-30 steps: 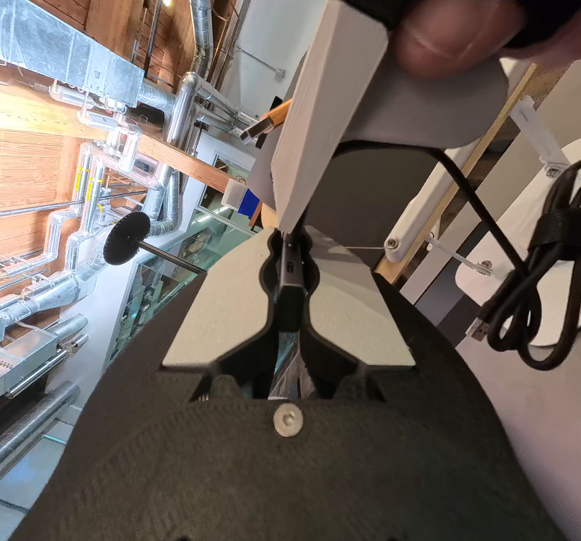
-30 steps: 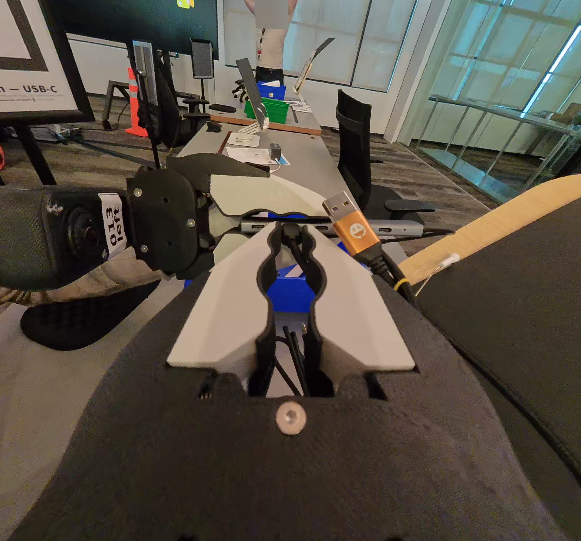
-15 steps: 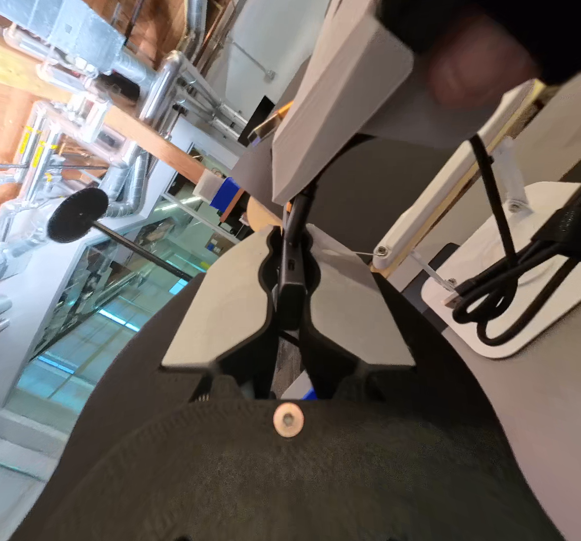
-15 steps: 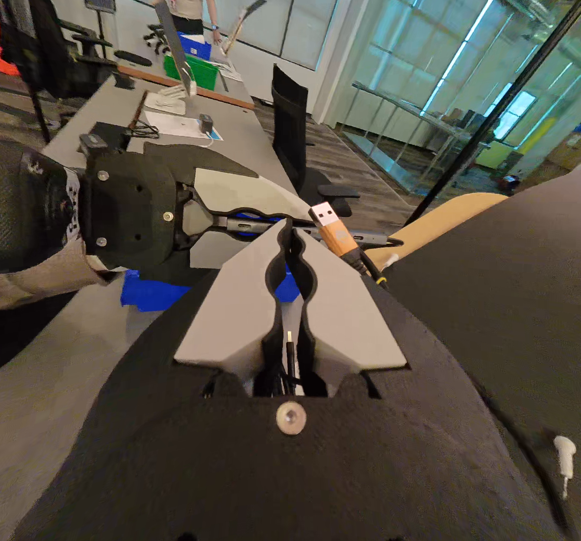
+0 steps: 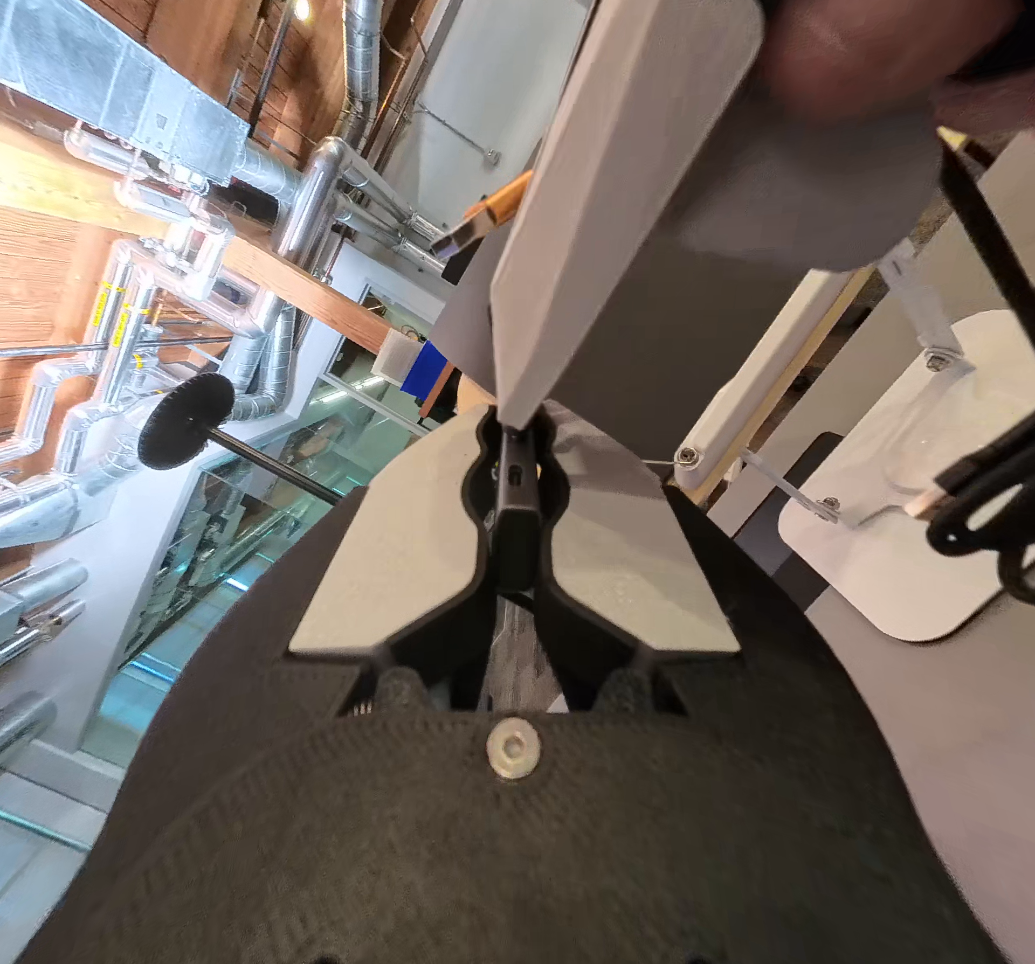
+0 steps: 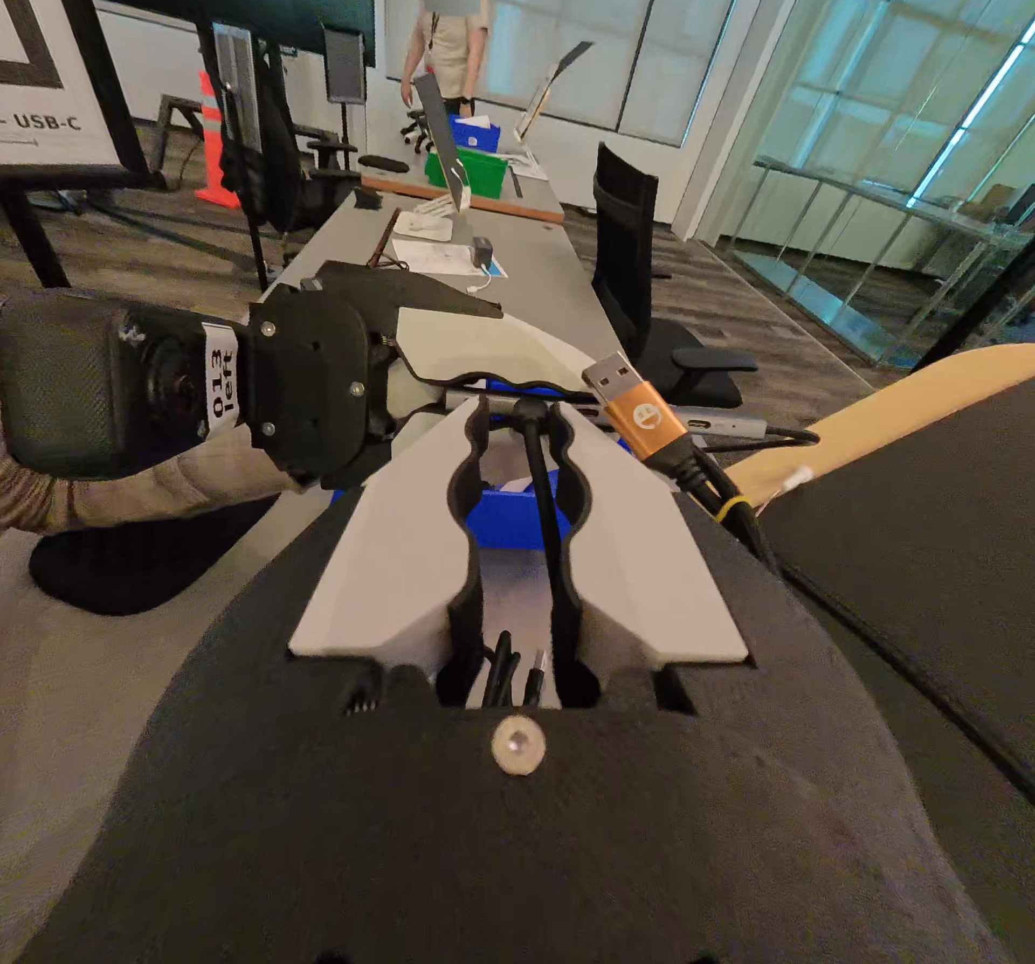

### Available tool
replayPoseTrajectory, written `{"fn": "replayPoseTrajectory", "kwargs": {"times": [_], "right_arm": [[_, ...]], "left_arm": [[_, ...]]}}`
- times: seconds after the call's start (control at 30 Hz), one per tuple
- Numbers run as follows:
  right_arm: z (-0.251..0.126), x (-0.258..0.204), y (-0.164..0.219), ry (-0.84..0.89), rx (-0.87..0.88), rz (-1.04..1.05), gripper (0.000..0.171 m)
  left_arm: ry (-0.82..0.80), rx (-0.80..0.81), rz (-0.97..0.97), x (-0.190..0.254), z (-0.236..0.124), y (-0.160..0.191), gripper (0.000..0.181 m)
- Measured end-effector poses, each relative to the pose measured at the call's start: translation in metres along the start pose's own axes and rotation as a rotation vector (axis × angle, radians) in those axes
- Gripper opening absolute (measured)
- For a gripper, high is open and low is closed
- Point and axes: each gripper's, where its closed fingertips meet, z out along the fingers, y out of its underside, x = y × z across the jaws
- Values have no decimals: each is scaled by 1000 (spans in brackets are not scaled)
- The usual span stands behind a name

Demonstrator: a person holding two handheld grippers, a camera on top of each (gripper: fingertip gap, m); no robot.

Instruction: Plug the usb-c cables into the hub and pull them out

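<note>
**Right tongs let go, plug left in hub**

Right tongs [image 6: 515, 406], clamped half a second ago, now stand part open. The black USB-C cable [image 6: 540, 489] runs loose between them, its plug apparently seated in the grey hub [image 6: 722, 425]. Insertion looks done; pull-out remains.

Left tongs [image 5: 515, 422] stay shut on the hub above the bench [image 6: 532, 276].

Writing, not transcribed: logo on orange USB-A plug [image 6: 638, 411], white label [image 6: 220, 380], far sign [image 6: 45, 97].

hub [image 6: 722, 425]: smooth grey metal | USB plug [image 6: 635, 411]: glossy orange metal | table [image 6: 537, 271]: matt grey | ducts [image 5: 112, 80]: shiny metal
</note>
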Motion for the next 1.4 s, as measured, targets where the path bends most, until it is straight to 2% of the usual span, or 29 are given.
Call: {"fn": "replayPoseTrajectory", "kwargs": {"times": [0.07,0.4,0.63,0.8,0.93,1.0,1.1,1.13,1.33,1.4], "right_arm": [[3,4,8,37,-48,-28,10],[4,8,16,77,-110,-31,9],[12,9,8,219,-179,-106,10],[2,-1,0,36,-42,42,9],[-2,-1,5,-6,-40,69,9],[0,1,5,42,-65,35,9],[-5,15,-3,255,-127,-74,9],[-10,14,-8,258,-119,-80,9],[-26,5,1,110,-129,-28,9],[-32,0,19,48,-203,-27,10]], "left_arm": [[2,4,6,3,0,-2,12],[23,-10,-18,9,4,3,11],[20,18,-101,-1,3,7,12],[2,60,-73,-4,-5,-7,13],[19,59,-48,3,-3,-8,13],[18,54,-70,1,-2,-6,12],[19,19,-127,-4,2,12,12],[28,-1,-150,-4,3,19,12],[12,-20,-154,-16,4,29,12],[15,-43,-142,-20,5,37,12]]}}
